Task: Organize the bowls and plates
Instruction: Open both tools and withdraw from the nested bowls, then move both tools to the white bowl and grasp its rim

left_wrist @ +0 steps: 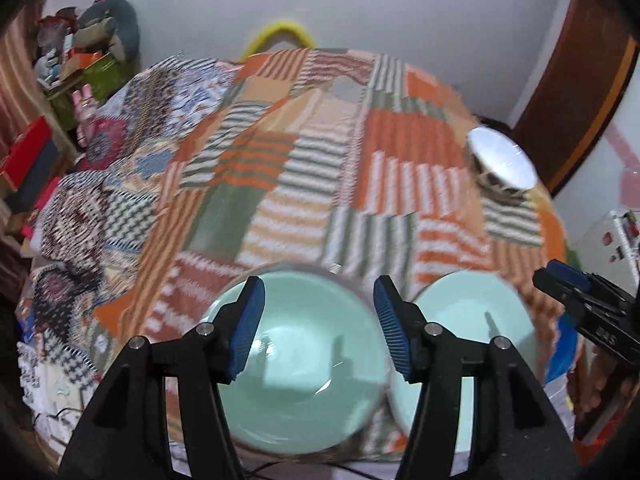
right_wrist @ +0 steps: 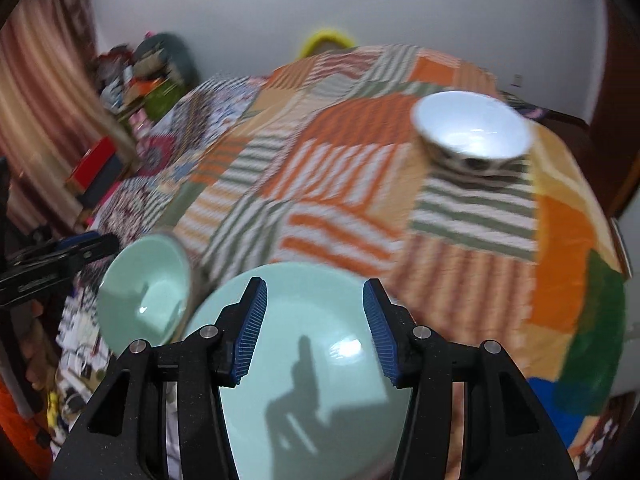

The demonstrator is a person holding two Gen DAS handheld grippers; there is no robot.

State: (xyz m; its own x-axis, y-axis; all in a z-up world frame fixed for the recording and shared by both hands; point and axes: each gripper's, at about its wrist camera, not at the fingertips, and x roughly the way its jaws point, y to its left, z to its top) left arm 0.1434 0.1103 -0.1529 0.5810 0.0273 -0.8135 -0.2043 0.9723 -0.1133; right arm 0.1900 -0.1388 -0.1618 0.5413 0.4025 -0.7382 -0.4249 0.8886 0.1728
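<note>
Hovering open, both tools [left_wrist: 319,322] [right_wrist: 315,328] frame mint bowls [left_wrist: 304,368] [right_wrist: 320,376].

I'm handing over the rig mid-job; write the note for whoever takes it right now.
Left claw: open, empty, hovering over the left mint-green bowl.
Right claw: open, empty, over the right mint-green bowl.
Both green bowls sit side by side at the near edge of the patchwork bedspread. The white bowl with dark patterned outside stands alone, farther back on the right.
Done: nothing stacked yet, by the look of it.
Left: likely nest the two green bowls, then bring in the white one. No plates are in view.
</note>
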